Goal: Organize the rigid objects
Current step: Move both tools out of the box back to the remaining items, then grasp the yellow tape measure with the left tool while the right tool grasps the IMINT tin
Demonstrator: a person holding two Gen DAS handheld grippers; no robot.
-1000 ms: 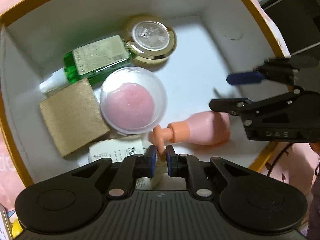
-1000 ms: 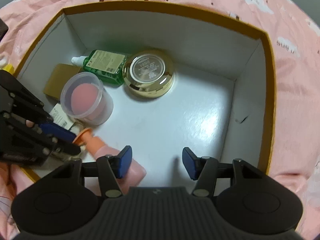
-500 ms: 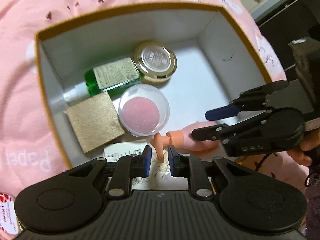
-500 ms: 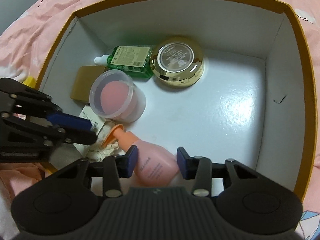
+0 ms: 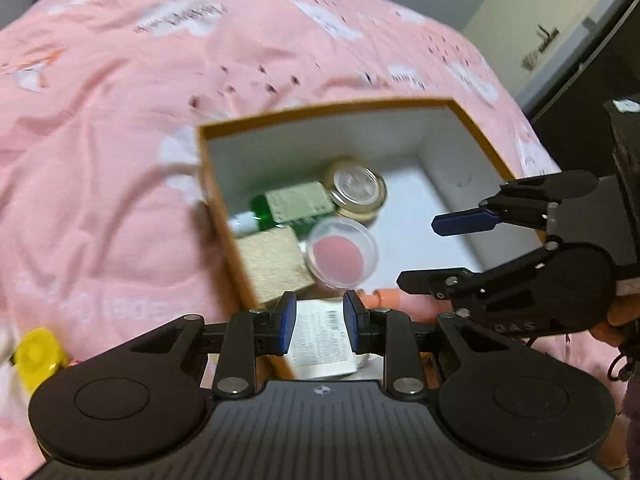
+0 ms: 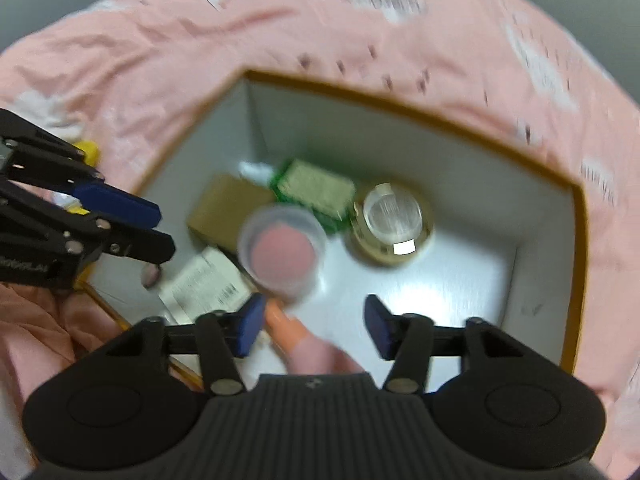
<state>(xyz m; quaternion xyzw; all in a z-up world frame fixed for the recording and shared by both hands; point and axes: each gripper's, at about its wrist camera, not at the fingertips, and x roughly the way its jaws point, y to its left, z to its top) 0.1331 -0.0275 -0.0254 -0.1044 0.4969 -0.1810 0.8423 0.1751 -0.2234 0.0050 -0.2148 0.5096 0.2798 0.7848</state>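
A yellow-rimmed white box (image 5: 456, 176) (image 6: 544, 216) sits on pink bedding. Inside lie a gold round tin (image 5: 360, 190) (image 6: 394, 220), a green bottle (image 5: 296, 204) (image 6: 316, 192), a tan pad (image 5: 272, 264) (image 6: 224, 208), a clear cup with a pink puff (image 5: 342, 254) (image 6: 284, 250), a white labelled packet (image 5: 320, 336) (image 6: 208, 288) and a pink pump bottle (image 5: 384, 296) (image 6: 312, 348). My left gripper (image 5: 319, 326) (image 6: 154, 230) is open and empty above the box's near edge. My right gripper (image 6: 312, 330) (image 5: 424, 252) is open above the pink bottle, holding nothing.
Pink patterned bedding (image 5: 120, 140) surrounds the box. A yellow object (image 5: 38, 354) (image 6: 88, 150) lies on the bedding left of the box. Dark furniture (image 5: 592, 92) stands at the far right.
Both grippers rose and pulled back from the box. The left jaws opened off the pink bottle's pump; the right jaws widened. The pink bottle stays lying in the box.
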